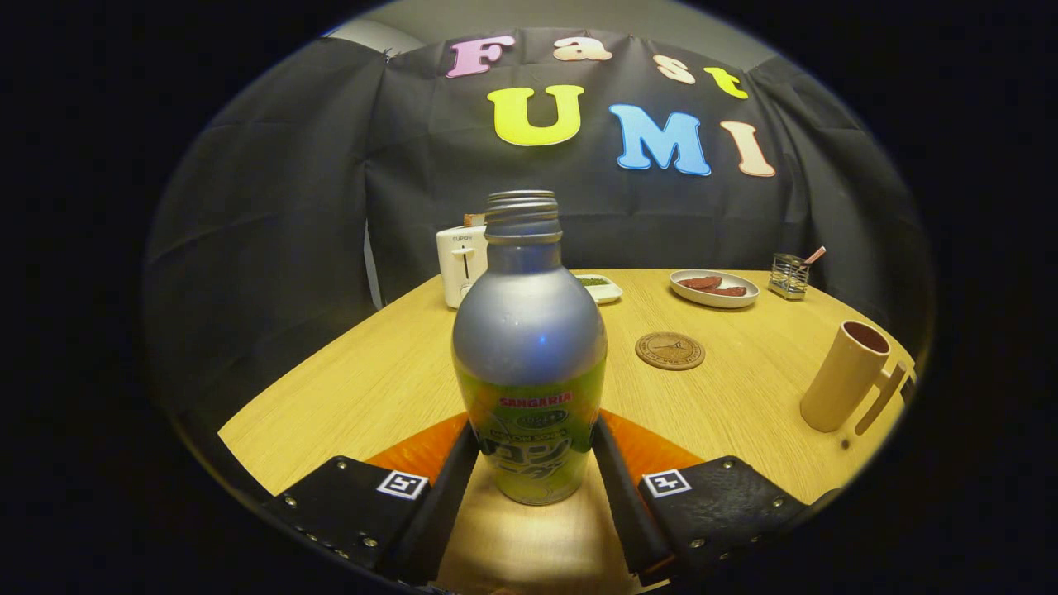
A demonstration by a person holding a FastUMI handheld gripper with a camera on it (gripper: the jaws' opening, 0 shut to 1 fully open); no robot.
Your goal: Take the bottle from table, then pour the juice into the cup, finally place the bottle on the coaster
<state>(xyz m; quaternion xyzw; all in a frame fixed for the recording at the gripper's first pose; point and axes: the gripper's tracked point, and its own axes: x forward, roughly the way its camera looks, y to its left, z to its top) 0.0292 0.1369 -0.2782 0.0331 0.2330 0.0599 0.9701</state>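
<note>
A silver and green metal bottle (529,355) with an open threaded neck stands upright between my fingers, its base close over the wooden table (364,388). My gripper (536,431) is shut on the bottle's lower half, one finger pressing on each side. Beyond the bottle and a little to the right, a round brown coaster (669,350) lies flat on the table. Farther right, near the table's edge, a tall tan cup (843,376) with a handle stands upright.
A white toaster (461,264) stands at the back of the table behind the bottle. A small white dish (602,288), a plate with brown food (713,288) and a small glass holder (788,275) line the far edge.
</note>
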